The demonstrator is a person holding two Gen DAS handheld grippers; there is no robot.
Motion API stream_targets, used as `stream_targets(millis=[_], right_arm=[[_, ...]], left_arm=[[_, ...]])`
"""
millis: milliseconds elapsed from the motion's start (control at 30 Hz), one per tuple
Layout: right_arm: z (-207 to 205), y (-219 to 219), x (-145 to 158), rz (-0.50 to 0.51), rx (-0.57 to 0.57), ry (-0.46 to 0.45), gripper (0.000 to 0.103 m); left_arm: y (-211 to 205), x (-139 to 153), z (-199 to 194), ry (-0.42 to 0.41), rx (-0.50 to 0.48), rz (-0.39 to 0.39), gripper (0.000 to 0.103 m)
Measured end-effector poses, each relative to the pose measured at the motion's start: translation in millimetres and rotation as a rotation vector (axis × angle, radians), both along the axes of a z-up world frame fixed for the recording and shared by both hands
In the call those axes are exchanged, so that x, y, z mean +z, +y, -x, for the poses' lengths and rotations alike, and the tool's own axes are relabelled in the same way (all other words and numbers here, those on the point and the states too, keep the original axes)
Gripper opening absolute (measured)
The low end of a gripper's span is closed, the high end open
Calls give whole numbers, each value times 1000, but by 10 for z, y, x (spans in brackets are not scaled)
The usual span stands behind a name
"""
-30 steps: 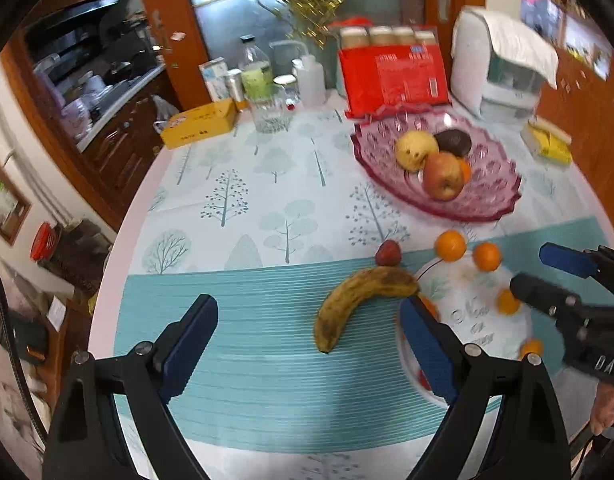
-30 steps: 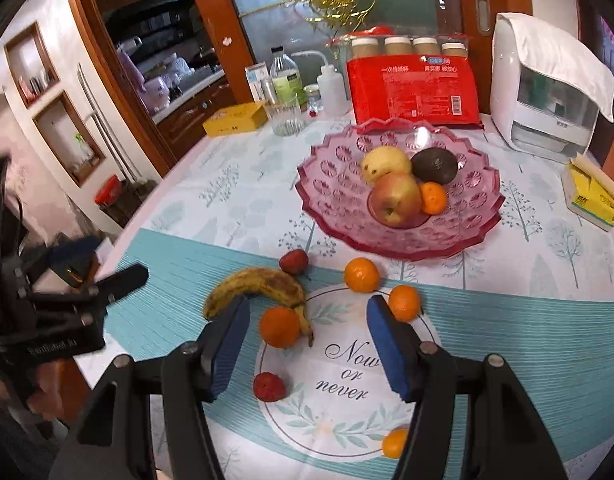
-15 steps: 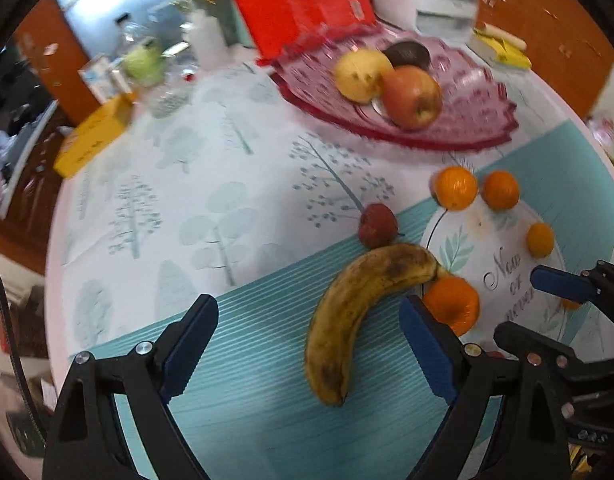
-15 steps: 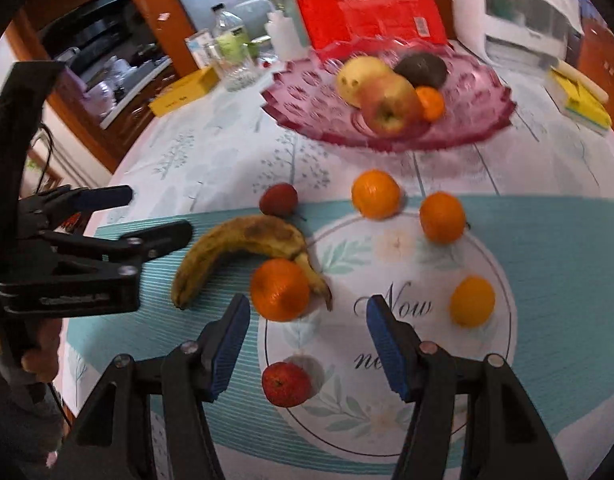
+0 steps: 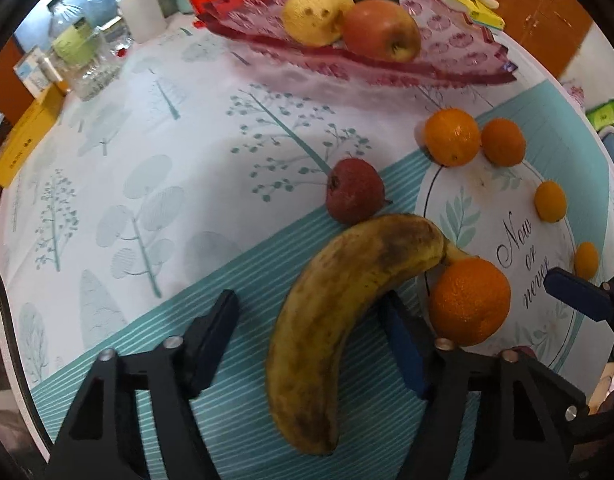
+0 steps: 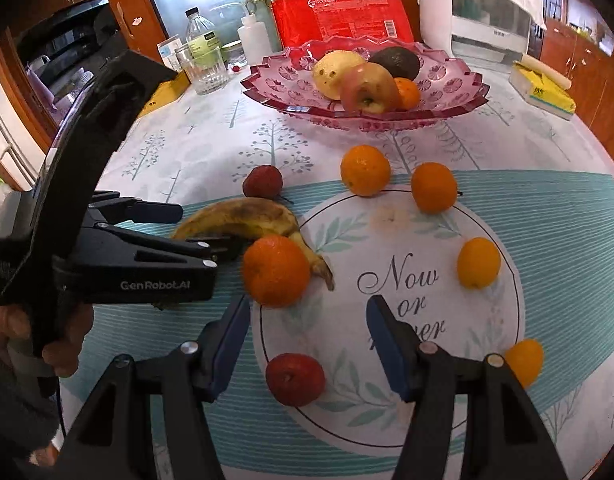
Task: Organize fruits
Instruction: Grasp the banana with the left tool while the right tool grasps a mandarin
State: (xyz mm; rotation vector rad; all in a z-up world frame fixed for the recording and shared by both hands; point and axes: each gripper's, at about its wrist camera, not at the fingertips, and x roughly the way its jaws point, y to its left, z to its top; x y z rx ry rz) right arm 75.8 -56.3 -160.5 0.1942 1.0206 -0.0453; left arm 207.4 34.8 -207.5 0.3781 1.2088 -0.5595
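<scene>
Both tools gape: the left tool (image 5: 311,340), just closing, straddles the banana (image 5: 339,320); the right tool (image 6: 307,344) grips nothing.

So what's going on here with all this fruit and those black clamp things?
A person is tidying fruit with a clamp tool in each hand. The left gripper straddles the banana, its jaws just closing in without pinching yet. The right gripper hovers open over a small red fruit. Several oranges lie loose; the pink bowl already holds some fruit.
</scene>
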Motion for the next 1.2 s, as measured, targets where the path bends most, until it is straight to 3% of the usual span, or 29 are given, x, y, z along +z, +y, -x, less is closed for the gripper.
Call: stream_targets(millis=[167,267,500,967,1100,1200], right_arm=[[-31,63,-54,20,-7,-11,61],[-56,72,-72,31,-12,-23,61],[-145,143,-91,52,-1,-44,61],[-372,254,-187,28,39,-28,61],[-407,261,-248,37,35,0,44],[-386,204,-224,0,32,-4,43]], left_arm=[[-6,-24,17,-20,-22,19,68],[-1,3,79,-35,-57,50,49],[135,44,118,-44,-4,70,34],[573,48,62,-18,128,110,33],[659,63,62,-24,148,125,33],[721,107,101,-34,162,135,33]])
